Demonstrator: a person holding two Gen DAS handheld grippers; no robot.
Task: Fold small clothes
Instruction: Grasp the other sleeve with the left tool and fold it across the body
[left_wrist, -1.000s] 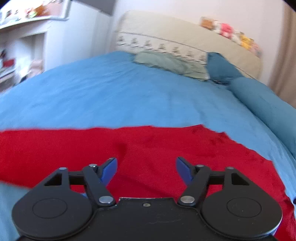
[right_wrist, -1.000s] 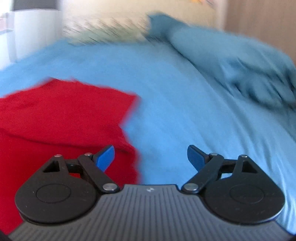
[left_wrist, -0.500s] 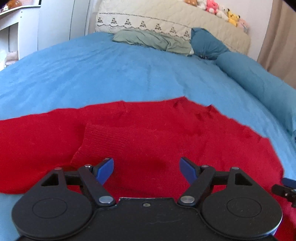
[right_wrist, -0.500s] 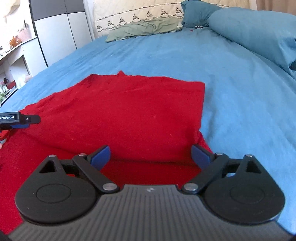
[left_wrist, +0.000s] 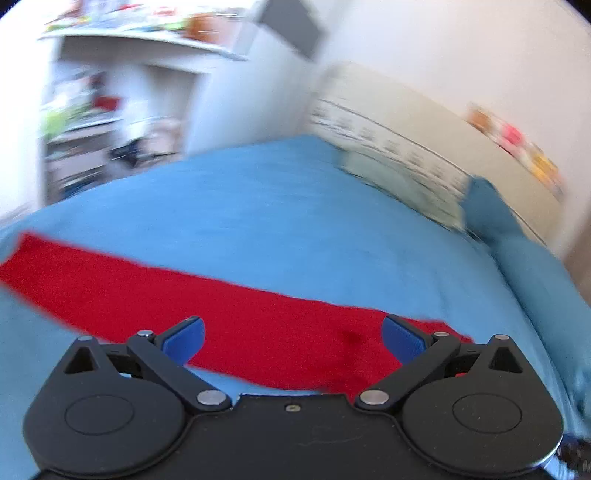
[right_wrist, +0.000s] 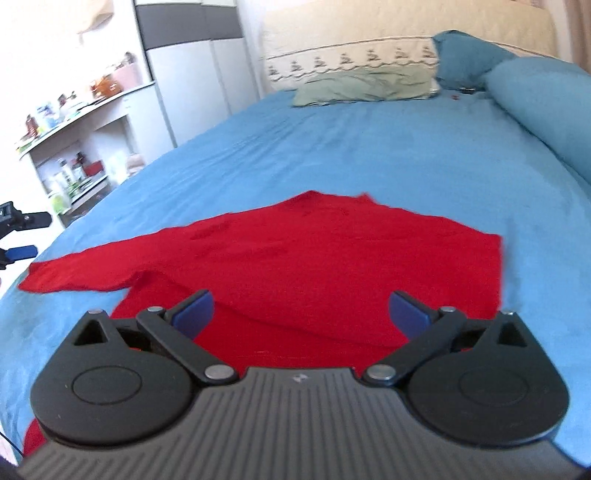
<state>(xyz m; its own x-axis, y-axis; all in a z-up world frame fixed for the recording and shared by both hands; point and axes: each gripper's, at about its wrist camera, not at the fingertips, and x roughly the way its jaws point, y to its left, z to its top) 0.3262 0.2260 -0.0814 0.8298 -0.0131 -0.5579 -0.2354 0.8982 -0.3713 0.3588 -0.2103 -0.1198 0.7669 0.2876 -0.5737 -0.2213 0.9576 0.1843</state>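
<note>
Right wrist view: red sweater (right_wrist: 314, 258) spread flat on the blue bedspread (right_wrist: 369, 147), one sleeve (right_wrist: 85, 273) stretched out to the left, the right side folded to a straight edge. Right gripper (right_wrist: 299, 314) poised over the near hem, blue pads (right_wrist: 192, 314) wide apart and holding nothing. Left gripper (right_wrist: 22, 236) just visible at the far left edge, beyond the sleeve end. Green pillow (right_wrist: 362, 86) and blue bolster (right_wrist: 543, 107) near the headboard (right_wrist: 406, 33); cluttered shelves (right_wrist: 74, 122) at left. Left wrist view, blurred: left gripper (left_wrist: 293, 338) spread open and empty above a red band, probably the sleeve (left_wrist: 147, 288), lying across the bedspread (left_wrist: 277, 206).
</note>
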